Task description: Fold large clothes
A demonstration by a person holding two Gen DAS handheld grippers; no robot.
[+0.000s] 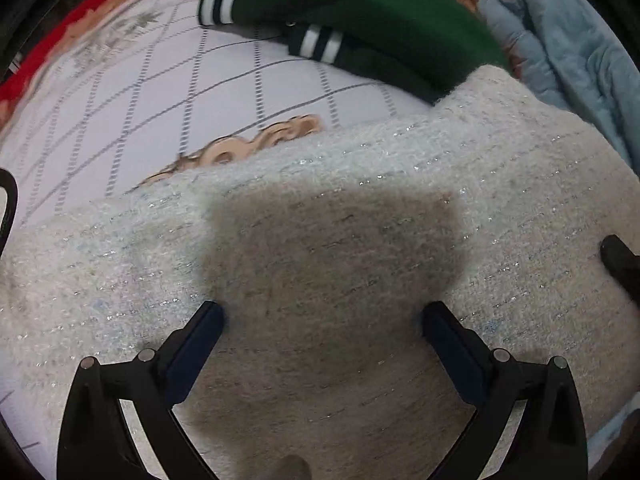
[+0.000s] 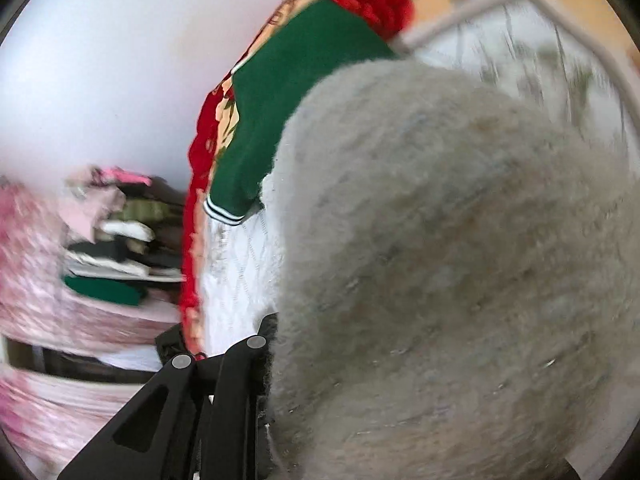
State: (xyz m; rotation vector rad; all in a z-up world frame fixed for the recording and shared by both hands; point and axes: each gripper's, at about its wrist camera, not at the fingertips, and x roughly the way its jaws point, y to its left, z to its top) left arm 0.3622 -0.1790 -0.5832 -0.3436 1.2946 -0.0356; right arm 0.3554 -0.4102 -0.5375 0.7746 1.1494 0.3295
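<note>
A fuzzy pale grey-white knit garment (image 1: 360, 208) with silver threads lies spread on the bed. My left gripper (image 1: 323, 316) is open just above it, fingers wide apart, holding nothing. In the right wrist view the same garment (image 2: 460, 260) fills the right side, bunched and lifted close to the camera. Only the left finger (image 2: 224, 392) of my right gripper shows; the knit covers the rest, and the gripper looks shut on the knit. A green sweater (image 1: 360, 12) with white-striped cuffs lies beyond the knit; it also shows in the right wrist view (image 2: 288, 100).
The bed has a white checked sheet (image 1: 160, 92) with a red floral border (image 1: 60, 36). A light blue blanket (image 1: 568, 52) is bunched at the right. A stack of folded clothes (image 2: 116, 248) sits on a pink surface beside the bed.
</note>
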